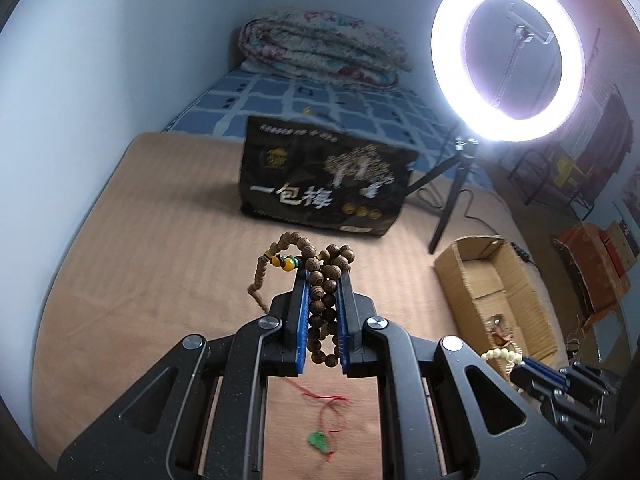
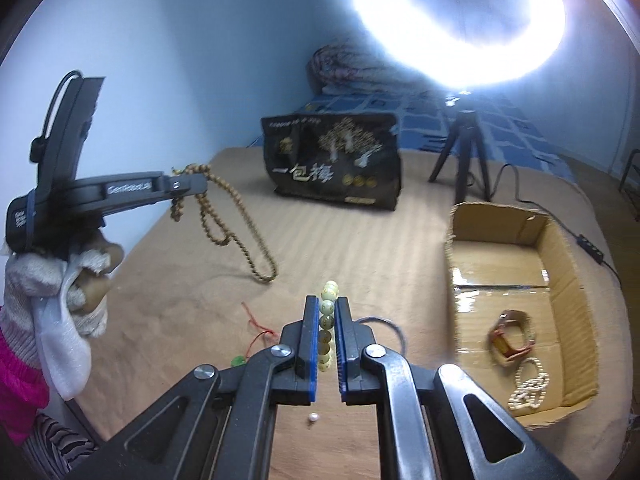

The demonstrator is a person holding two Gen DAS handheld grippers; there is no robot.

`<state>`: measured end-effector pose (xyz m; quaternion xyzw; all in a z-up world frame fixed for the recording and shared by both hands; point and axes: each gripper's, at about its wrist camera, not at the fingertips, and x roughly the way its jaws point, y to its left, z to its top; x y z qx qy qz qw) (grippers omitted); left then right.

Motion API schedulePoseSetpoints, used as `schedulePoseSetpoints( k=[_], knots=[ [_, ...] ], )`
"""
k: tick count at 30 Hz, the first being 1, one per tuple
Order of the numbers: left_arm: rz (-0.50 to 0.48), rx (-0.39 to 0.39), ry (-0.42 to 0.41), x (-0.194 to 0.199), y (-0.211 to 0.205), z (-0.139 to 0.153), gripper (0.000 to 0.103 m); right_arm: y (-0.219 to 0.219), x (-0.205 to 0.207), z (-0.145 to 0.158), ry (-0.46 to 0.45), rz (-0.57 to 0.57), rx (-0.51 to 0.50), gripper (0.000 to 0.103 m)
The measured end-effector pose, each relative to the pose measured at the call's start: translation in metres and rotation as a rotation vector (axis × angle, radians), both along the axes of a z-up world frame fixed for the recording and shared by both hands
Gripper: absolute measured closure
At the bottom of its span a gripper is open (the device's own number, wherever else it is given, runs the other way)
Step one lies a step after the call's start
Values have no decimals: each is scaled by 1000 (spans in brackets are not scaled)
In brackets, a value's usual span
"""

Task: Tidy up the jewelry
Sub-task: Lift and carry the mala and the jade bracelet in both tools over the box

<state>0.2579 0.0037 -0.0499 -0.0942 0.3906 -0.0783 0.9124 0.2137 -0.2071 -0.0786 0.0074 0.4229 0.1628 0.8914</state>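
My left gripper (image 1: 323,276) is shut on a brown wooden bead necklace (image 1: 320,300), held in the air; in the right wrist view the left gripper (image 2: 200,184) is at the left with the necklace (image 2: 236,236) hanging to the tan bed cover. My right gripper (image 2: 327,306) is shut on a pale cream bead bracelet (image 2: 327,316); it shows at the lower right of the left wrist view (image 1: 516,364). A cardboard box (image 2: 560,240) at the right holds a white pearl string (image 2: 530,388) and a brown bracelet (image 2: 512,338).
A green pendant on a red cord (image 1: 320,438) lies on the cover under the left gripper, also in the right wrist view (image 2: 240,360). A loose pearl (image 2: 312,418) lies nearby. A black snack bag (image 2: 336,164) and a ring light on a tripod (image 1: 508,48) stand behind.
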Motion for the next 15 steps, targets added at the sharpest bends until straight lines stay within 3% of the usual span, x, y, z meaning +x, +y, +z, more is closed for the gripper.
schedulePoseSetpoints(
  k=[15],
  knots=[
    [-114,-9,-82,-2,-79,45,93,-93,-6,27,-35,-154,31,98]
  ],
)
